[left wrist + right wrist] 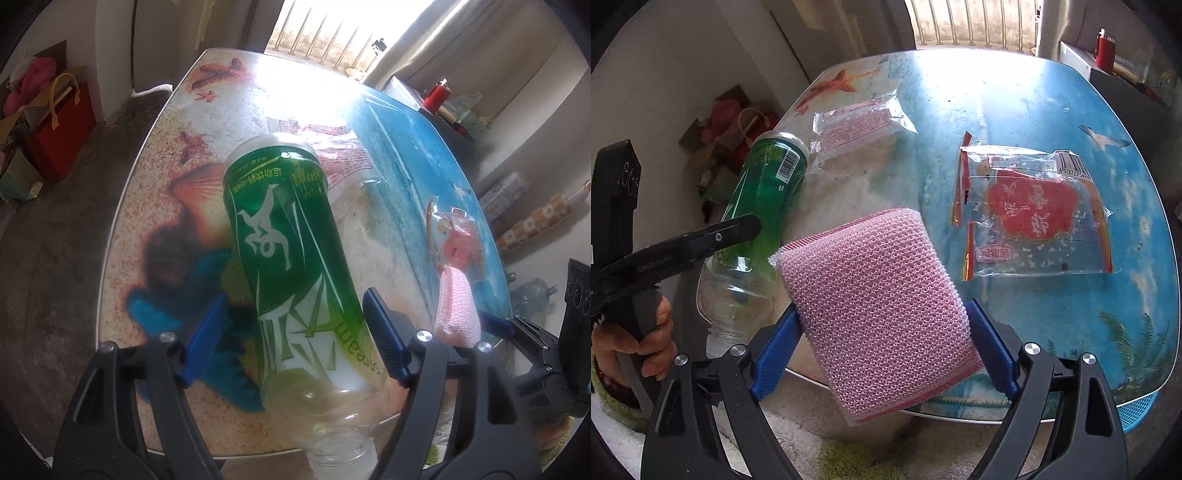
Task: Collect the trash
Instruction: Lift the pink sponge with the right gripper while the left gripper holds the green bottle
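The worktop (1015,96) is a rounded table printed with a beach scene: sand, starfish and a shell on one side, blue sea, a gull and palms on the other. Strong light from a barred window at its far end washes out the middle of the surface. Around it lies a bare concrete floor, with a red bag (62,136) and cardboard boxes against the wall, and a red flask (437,94) on a side shelf.

The left gripper (291,343) has its jaws spread to either side of a green-labelled plastic bottle (291,236), which lies between them, cap end toward the camera; the left pad stands clear of the bottle, and whether the right pad touches it is hard to tell. The bottle's neck is cut off by the frame edge. The right gripper (882,350) has its jaws clamped on a pink mesh scouring sponge (879,314), held above the near edge of the worktop; the sponge hides the surface behind it.

Counted: one bottle, one sponge, two clear wrappers on the worktop, a pale printed wrapper (860,122) just beyond the bottle and a red-printed wrapper (1034,214) on the blue side. Their print is too small to read. A hand (631,343) grips the left tool's handle.
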The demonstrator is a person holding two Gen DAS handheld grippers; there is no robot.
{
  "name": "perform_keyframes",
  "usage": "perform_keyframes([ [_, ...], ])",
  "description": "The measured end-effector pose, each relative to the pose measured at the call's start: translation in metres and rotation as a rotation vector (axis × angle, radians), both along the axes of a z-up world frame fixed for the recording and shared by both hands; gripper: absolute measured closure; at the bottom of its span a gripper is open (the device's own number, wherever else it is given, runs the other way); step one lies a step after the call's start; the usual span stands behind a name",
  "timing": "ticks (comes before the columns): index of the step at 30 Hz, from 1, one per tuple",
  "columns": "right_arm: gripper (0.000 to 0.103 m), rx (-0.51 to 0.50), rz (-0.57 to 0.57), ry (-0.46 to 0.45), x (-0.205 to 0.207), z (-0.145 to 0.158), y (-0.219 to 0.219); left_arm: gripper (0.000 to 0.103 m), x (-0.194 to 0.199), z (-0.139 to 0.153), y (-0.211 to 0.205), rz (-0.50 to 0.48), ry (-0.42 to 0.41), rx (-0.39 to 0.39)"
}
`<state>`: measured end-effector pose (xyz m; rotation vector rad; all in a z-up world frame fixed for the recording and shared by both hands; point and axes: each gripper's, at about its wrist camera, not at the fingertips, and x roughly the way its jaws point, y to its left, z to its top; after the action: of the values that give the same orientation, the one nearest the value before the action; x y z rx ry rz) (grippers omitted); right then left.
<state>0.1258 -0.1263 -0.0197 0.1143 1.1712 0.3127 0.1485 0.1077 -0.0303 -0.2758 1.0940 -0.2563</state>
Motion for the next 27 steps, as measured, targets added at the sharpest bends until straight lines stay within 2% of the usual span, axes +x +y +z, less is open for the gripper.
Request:
perform_keyframes([
  [2,0.017,0.007,0.004,0.011,-0.003,-0.002,0.0,0.042,-0.003,-0.001,-0.002,-0.018,-0.002,-0.013],
  [3,0.016,0.011,0.006,0.015,-0.003,-0.003,0.001,0.042,-0.005,-0.001,-0.003,-0.021,-0.003,0.001],
  [11,0.013,0.028,0.029,0.056,-0.005,-0.013,-0.002,0.042,-0.028,0.003,-0.01,-0.065,0.012,0.079],
  [18,0.011,0.033,0.04,0.082,-0.004,-0.018,-0.001,0.039,-0.018,-0.012,-0.015,-0.084,0.077,0.1],
  [23,0.01,0.022,0.048,0.088,-0.005,-0.02,0.002,0.041,-0.02,-0.019,-0.017,-0.094,0.088,0.126],
  [27,0.01,-0.007,0.071,0.083,-0.005,-0.023,0.01,0.043,-0.021,-0.02,-0.022,-0.104,0.073,0.175],
])
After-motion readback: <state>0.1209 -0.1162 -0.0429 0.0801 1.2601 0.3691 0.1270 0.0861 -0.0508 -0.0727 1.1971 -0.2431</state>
